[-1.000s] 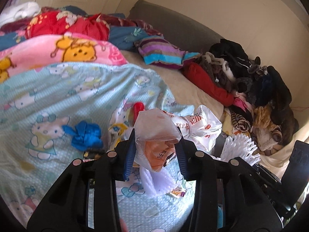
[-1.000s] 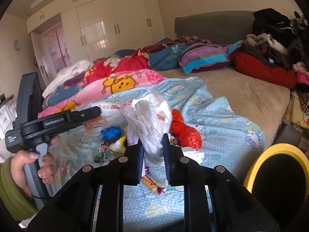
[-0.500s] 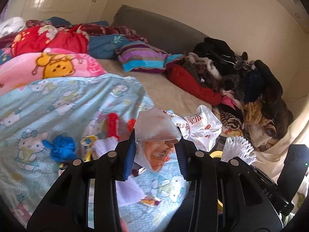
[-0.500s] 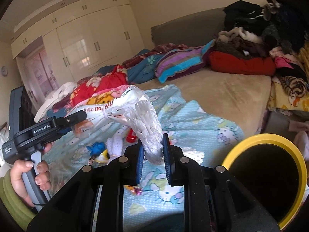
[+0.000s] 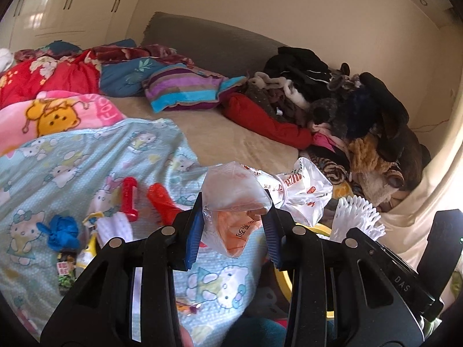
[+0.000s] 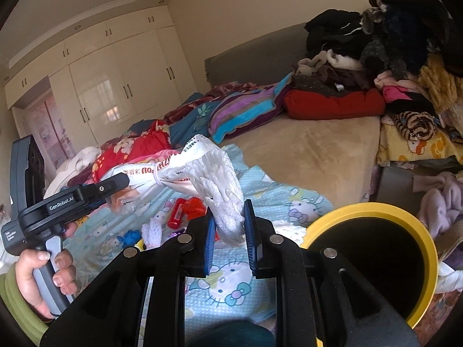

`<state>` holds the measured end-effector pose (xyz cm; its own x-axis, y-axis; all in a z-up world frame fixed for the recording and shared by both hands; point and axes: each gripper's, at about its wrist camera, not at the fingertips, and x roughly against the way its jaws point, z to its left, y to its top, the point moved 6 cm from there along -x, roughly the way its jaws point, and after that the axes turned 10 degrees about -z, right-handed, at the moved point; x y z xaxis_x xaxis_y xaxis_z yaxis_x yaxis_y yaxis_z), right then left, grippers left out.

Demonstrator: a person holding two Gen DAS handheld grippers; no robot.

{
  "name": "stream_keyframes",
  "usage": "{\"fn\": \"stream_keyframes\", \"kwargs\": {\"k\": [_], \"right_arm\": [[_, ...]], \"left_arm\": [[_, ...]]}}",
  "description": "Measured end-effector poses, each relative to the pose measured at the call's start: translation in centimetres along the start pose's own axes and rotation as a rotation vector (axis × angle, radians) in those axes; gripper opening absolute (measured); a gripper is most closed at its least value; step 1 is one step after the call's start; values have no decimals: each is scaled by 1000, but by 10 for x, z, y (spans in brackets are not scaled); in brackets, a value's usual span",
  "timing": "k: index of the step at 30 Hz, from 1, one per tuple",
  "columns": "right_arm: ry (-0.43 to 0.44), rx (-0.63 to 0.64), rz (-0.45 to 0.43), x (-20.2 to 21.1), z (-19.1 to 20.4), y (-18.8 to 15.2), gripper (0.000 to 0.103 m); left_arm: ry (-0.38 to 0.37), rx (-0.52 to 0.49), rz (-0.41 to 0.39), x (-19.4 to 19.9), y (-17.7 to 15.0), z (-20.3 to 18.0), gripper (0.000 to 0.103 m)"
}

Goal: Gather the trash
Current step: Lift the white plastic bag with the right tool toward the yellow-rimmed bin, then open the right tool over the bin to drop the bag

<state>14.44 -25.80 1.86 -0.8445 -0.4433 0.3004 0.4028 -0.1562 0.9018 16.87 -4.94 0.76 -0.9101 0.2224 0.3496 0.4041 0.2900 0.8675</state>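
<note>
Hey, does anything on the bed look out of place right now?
Yes. Litter lies loose on the cartoon-cat sheet: a crumpled blue glove, red plastic pieces and small wrappers. The printed plastic bag is off the bed, held by both grippers.

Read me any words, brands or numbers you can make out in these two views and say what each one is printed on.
"GenRobot.AI": on the side of the left gripper, seen from the right wrist.
"DAS": on the black device at the right edge of the left wrist view.
Red lettering and Chinese characters on the white plastic bag: too crumpled to read.
Orange print on the clear bag: unreadable.
Small label low on the left gripper: too small.
</note>
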Motion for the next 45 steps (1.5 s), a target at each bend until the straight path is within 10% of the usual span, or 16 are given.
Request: {"fn": "stream_keyframes", "kwargs": {"k": [45], "right_arm": [[-223,-230,-41,30,-145,-2,18]], "left_arm": [[-82,-278,196,-60,-79,-98,31]]}}
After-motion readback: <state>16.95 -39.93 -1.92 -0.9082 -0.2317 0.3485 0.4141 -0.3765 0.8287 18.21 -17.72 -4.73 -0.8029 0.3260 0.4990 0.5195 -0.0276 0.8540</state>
